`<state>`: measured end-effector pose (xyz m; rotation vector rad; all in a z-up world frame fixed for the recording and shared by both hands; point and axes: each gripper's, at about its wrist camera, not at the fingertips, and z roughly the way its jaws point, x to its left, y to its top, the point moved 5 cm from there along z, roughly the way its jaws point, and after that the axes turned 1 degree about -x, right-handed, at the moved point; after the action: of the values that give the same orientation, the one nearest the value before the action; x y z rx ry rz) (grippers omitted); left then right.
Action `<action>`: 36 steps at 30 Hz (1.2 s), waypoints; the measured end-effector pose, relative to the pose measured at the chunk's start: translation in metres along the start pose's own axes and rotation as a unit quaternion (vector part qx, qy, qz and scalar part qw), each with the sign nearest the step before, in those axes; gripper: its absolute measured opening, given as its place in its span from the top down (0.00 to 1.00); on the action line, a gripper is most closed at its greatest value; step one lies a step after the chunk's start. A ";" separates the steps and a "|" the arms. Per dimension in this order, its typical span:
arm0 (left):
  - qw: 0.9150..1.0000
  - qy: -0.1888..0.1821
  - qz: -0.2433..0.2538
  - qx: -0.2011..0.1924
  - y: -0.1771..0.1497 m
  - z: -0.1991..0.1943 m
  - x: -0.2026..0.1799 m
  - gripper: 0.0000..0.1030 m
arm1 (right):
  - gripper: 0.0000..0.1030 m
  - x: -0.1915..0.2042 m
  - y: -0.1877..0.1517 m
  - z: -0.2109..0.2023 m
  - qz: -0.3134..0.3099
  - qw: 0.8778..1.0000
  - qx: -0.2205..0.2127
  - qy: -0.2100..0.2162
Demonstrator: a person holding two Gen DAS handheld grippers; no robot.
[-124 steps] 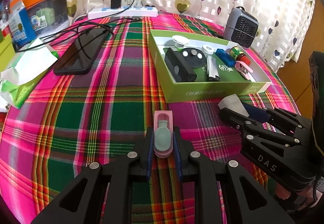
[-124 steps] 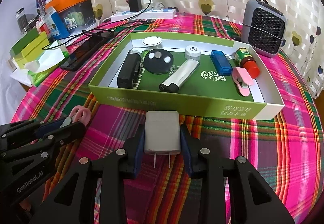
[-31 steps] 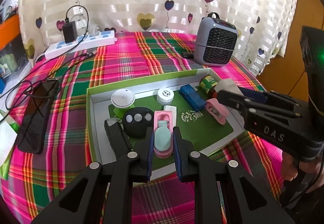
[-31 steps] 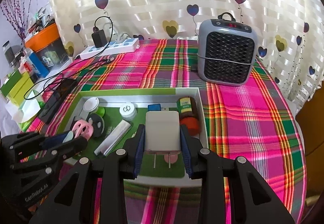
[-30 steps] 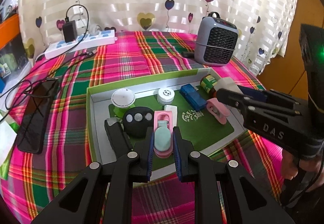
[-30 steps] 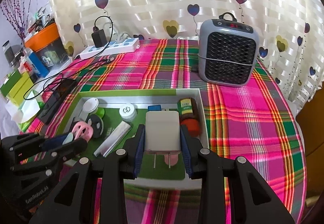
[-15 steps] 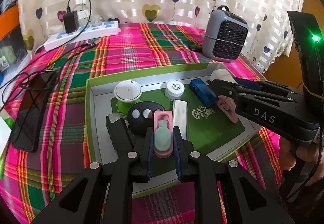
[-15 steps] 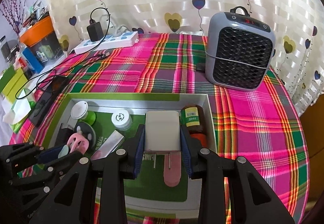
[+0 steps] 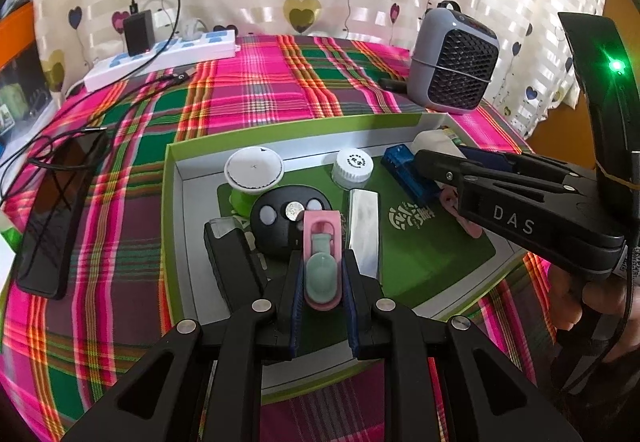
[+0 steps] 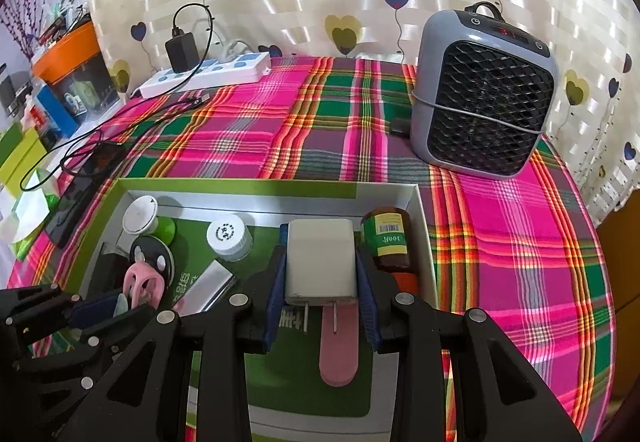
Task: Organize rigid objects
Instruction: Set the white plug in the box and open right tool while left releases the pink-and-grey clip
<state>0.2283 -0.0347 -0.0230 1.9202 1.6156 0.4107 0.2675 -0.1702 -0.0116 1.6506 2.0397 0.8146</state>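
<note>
Pink clip [image 9: 321, 262] is clamped in the left gripper [image 9: 322, 284], held over the green tray [image 9: 172, 178] near the black remote [image 9: 286, 226] and silver bar [image 9: 363, 230]. White charger [image 10: 321, 262] is gripped between the right gripper's [image 10: 321, 282] pads, prongs down, above a second pink clip [image 10: 338, 346], just beside the brown bottle [image 10: 386, 240] at the tray's right wall.

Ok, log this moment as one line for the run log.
left gripper: shut on pink clip | right gripper: shut on white charger | both over green box
</note>
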 end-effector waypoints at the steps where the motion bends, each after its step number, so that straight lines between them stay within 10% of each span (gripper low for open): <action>1: 1.000 0.000 -0.001 0.000 0.000 0.000 0.000 0.84 | 0.67 0.000 0.000 0.000 0.001 1.000 0.000 0.000; 36: 1.000 0.001 0.001 0.003 -0.003 -0.001 -0.005 0.70 | 0.60 -0.001 -0.001 -0.006 0.014 1.000 -0.011 0.001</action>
<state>0.2245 -0.0387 -0.0232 1.9271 1.6178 0.4085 0.2631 -0.1721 -0.0082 1.6715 2.0063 0.8447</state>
